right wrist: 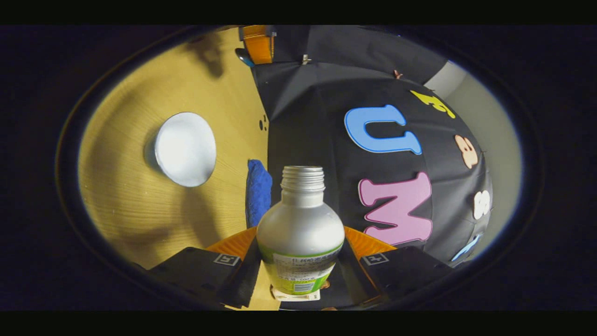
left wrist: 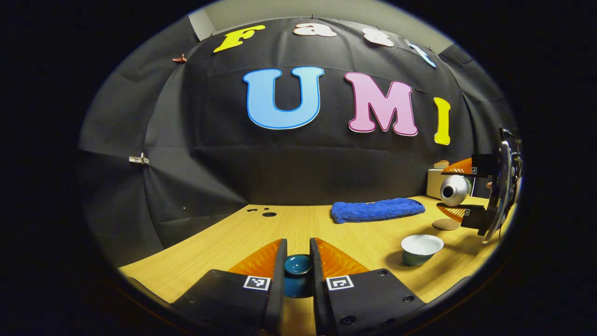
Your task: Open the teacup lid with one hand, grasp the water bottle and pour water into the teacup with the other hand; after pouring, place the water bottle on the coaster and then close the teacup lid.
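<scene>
**Bottle tipped over cup, lid held off to the side**

Table (left wrist: pixel 289 228): light wood, fills lower part of left gripper view; in right gripper view it runs up the left side, since that cam is rolled over.

Cloth (left wrist: pixel 377 209): blue, folded, lying flat at table's far edge by booth wall. Also seen as blue strip just behind bottle neck in right gripper view.

R gripper (left wrist: pixel 459 190): far right in left gripper view, held sideways above table, 2 fingers one over the other w/ bottle between. In its own view both fingers press the bottle's sides, clamped on it.

Bottle (right wrist: pixel 301 233): silver body, green-white label, threaded neck, no cap. Lying near horizontal, mouth pointing toward cup side. No water stream visible.

L gripper (left wrist: pixel 298 268): low over table's near edge, fingers narrowed around lid, 1 each side. Looks like contact w/ lid both sides; gap small.

Cup (left wrist: pixel 421 248): white inside, greenish outside, uncovered, standing on table below and left of bottle mouth, well apart from lid. Interior looks pale; cannot tell water level.

Lid (left wrist: pixel 298 266): dark teal, round, between L fingers; cannot tell if lifted or resting on table.

Coaster (left wrist: pixel 445 224): small brown disc, flat on table below R gripper, just behind cup. Nothing on it.
</scene>
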{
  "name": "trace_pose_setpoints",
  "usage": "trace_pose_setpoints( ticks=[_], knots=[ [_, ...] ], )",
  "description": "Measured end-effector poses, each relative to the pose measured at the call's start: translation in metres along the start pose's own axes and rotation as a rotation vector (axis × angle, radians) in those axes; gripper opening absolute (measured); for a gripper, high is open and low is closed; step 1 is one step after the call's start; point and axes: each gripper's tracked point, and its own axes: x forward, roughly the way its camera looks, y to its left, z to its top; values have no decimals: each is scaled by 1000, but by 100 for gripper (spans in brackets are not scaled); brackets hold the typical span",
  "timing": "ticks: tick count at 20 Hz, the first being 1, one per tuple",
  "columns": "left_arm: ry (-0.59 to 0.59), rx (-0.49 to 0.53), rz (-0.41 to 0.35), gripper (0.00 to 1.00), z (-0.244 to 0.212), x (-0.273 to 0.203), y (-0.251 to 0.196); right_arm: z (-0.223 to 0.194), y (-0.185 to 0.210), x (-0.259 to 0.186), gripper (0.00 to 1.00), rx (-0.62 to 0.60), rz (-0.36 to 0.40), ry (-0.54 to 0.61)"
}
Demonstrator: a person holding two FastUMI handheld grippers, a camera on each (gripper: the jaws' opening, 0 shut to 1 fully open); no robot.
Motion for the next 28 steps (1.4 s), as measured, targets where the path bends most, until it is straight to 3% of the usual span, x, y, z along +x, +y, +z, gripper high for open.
trace_pose_setpoints(
  ticks=[14, 15, 17, 18, 20, 28],
  knots=[
    [2, 0, 1, 30, 0, -1, 0, 11, 19, 22, 79, -249, 26, -80],
    [2, 0, 1, 30, -1, -2, 0, 11, 21, 22, 75, -265, 24, -88],
    [2, 0, 1, 30, -1, -2, -1, 11, 23, 22, 79, -297, 20, -98],
    [2, -1, 1, 29, 0, -1, -1, 11, 23, 22, 83, -308, 19, -98],
    [2, -1, 1, 29, -1, -1, -1, 10, 23, 22, 79, -314, 17, -100],
    [2, -1, 1, 30, -1, -2, -1, 10, 16, 23, 79, -391, -5, -106]
  ],
)
